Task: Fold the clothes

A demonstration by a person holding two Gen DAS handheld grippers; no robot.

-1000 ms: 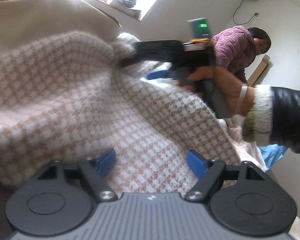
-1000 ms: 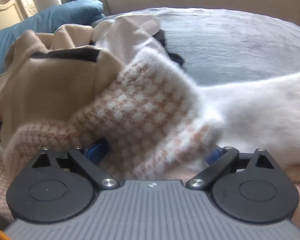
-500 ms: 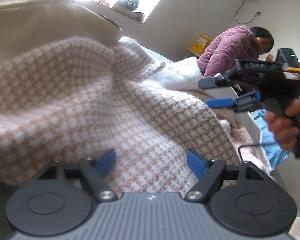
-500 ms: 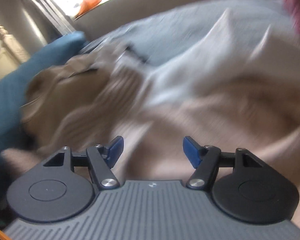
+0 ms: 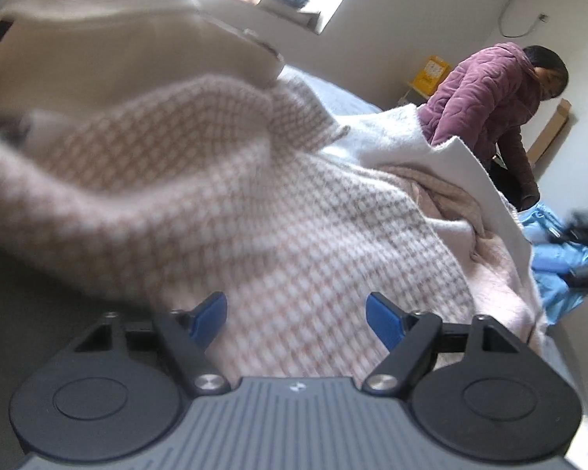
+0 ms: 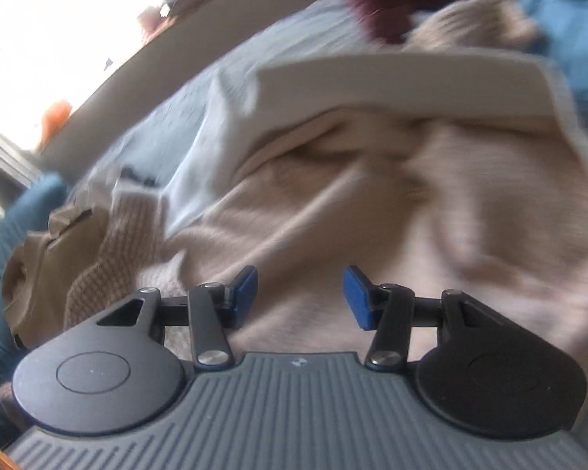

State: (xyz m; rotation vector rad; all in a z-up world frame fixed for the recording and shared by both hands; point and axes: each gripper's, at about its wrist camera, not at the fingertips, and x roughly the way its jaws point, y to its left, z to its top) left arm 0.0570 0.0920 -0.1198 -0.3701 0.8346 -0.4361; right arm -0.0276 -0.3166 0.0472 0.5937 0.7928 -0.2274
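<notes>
A pink-and-white houndstooth sweater [image 5: 223, 203] lies bunched on the bed, filling the left wrist view. My left gripper [image 5: 296, 315] is open, its blue pads apart just above the sweater's cloth, holding nothing. My right gripper [image 6: 300, 293] is open and empty over a plain pale pink knit garment [image 6: 411, 211]. The houndstooth sweater [image 6: 125, 235] shows small at the left of the right wrist view. A white garment [image 5: 403, 137] lies over the pink knit. The right gripper shows dimly at the far right edge of the left wrist view [image 5: 586, 250].
A beige garment [image 5: 109, 51] with a dark trim is heaped behind the sweater. The bed has a grey-blue sheet [image 6: 294, 39]. A blue cloth [image 5: 556, 266] lies at the bed's right edge. A person in a purple jacket [image 5: 490, 102] stands beyond the bed.
My right gripper let go of the houndstooth sweater's edge, opened and swung away to the right over the plain pink knit. My left gripper stayed open over the sweater.
</notes>
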